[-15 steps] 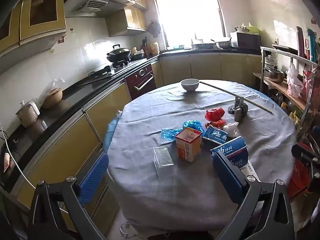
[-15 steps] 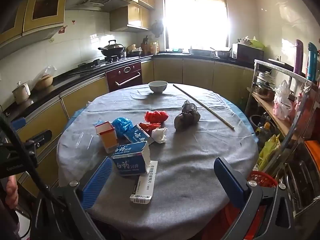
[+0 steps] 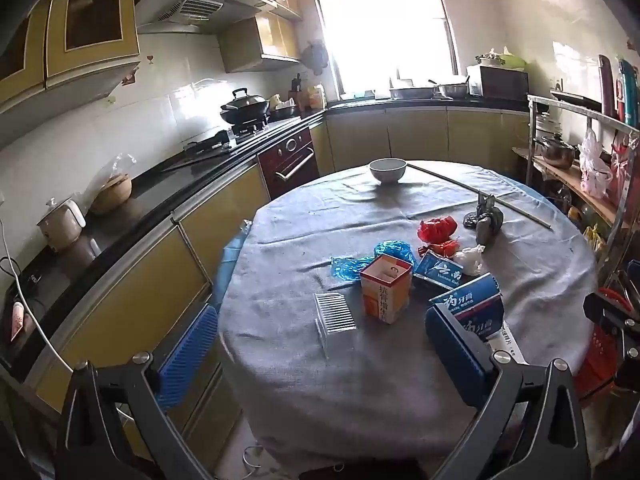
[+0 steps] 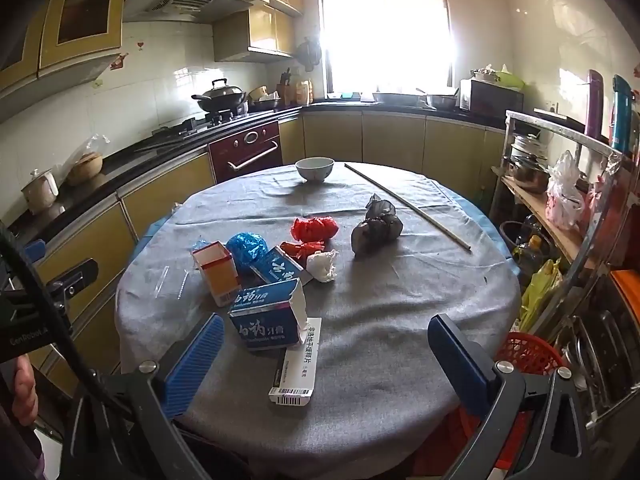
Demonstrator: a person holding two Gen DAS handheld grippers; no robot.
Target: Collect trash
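Trash sits bunched near the middle of the round table [image 4: 400,320]: a blue-and-white box [image 4: 266,316], an orange carton [image 3: 386,294], crumpled red bag [image 4: 314,229], a dark bag [image 4: 376,228]. My left gripper [image 3: 320,344] and right gripper [image 4: 326,354] both hang over the near edge, jaws spread wide, empty. I'd start with the nearest box, straddling its narrow sides squarely and closing gently so the thin card doesn't buckle or nudge its neighbours.
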